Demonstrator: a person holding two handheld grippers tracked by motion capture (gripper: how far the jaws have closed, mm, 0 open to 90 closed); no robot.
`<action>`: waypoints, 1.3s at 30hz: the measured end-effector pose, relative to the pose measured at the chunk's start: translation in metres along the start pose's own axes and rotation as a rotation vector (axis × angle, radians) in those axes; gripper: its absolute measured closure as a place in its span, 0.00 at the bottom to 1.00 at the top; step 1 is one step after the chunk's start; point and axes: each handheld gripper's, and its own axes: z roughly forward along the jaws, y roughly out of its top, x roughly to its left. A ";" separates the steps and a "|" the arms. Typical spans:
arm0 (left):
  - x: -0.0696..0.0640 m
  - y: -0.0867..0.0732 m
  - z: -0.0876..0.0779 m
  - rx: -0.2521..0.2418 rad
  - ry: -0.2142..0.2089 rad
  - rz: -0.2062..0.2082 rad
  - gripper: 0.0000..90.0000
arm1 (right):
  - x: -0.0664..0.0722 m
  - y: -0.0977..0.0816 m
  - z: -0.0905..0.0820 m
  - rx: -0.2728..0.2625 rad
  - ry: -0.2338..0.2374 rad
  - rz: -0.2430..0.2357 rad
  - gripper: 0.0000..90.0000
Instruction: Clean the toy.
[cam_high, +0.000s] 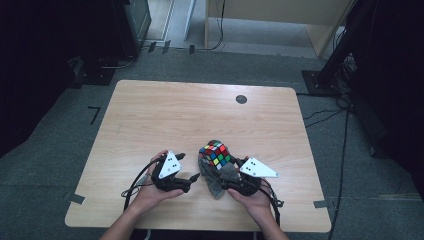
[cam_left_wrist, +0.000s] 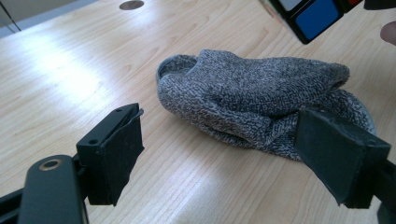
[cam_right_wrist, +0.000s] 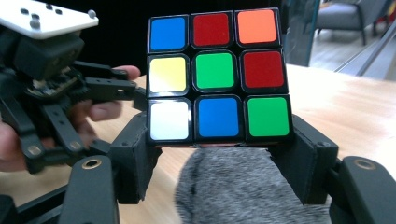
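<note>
High view: at the table's (cam_high: 150, 105) near edge, the left gripper (cam_high: 194, 177) sits low with its jaws spread wide and nothing between them, its tips aimed at a grey sock (cam_high: 216, 181) lying crumpled on the wood. In the left gripper view the sock (cam_left_wrist: 252, 105) lies just ahead of the pads, one pad almost touching the fabric. To the right, the right gripper (cam_high: 238, 162) clamps a scrambled cube (cam_high: 215, 154) by two opposite sides, holding it just above the sock; the right gripper view shows the cube (cam_right_wrist: 217, 74) squarely between the jaws. The likely risk: the sock is soft and bunched, so a pinch could catch one layer only, or the cube could slip if the sock snags it.
</note>
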 end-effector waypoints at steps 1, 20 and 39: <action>-0.001 0.000 0.000 -0.003 0.001 0.006 0.18 | 0.000 0.000 0.000 0.005 0.006 0.013 0.38; -0.019 0.000 -0.004 -0.085 0.053 0.187 0.18 | 0.008 0.002 0.007 0.088 0.115 0.167 0.38; -0.031 -0.004 -0.007 -0.158 0.114 0.336 0.32 | 0.011 -0.001 0.016 0.165 0.218 0.276 0.38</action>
